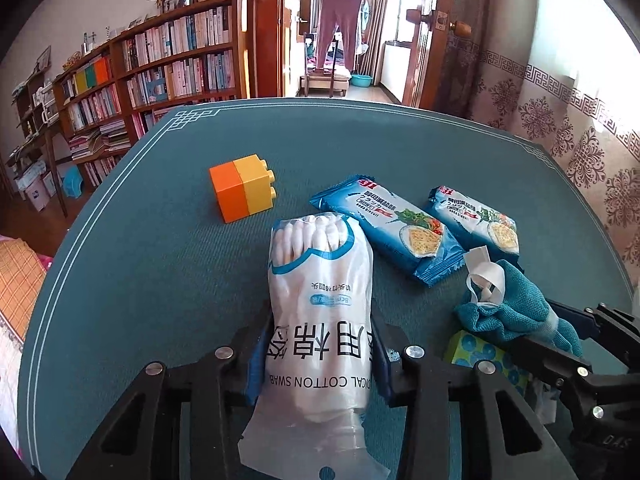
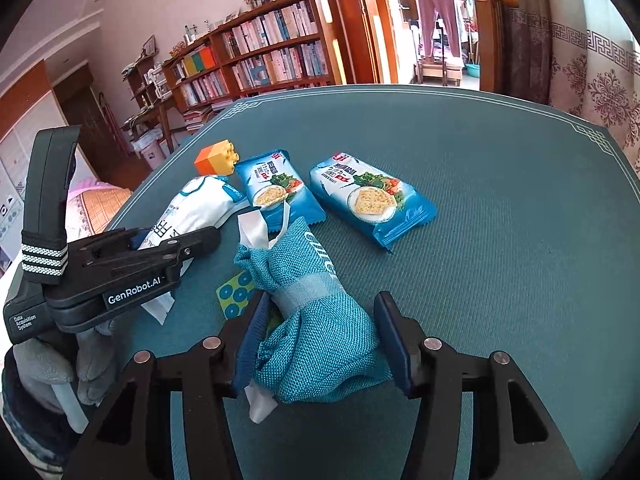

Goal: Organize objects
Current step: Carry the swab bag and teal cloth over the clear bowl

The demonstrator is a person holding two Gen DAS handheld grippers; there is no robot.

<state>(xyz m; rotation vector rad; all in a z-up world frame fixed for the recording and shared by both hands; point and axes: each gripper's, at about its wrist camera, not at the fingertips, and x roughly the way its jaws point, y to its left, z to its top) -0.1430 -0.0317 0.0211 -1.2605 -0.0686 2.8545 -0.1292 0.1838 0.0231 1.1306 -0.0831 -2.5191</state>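
Observation:
My left gripper (image 1: 318,354) is shut on a white bag of cotton swabs (image 1: 320,300), which lies lengthwise between its blue pads. In the right wrist view the bag (image 2: 200,204) shows at the left. My right gripper (image 2: 320,344) stands around a rolled teal cloth (image 2: 316,340) with a white ribbon; its pads are apart from the cloth on the right side. The cloth (image 1: 516,304) shows at the right in the left wrist view. Two blue cracker packs (image 1: 384,228) (image 1: 476,220) and an orange and yellow block (image 1: 242,192) lie beyond.
A yellow-green box with blue circles (image 2: 236,294) lies under the cloth. The round teal table (image 2: 500,240) has its far edge near a bookshelf (image 1: 160,68), a doorway and a curtain (image 1: 560,120).

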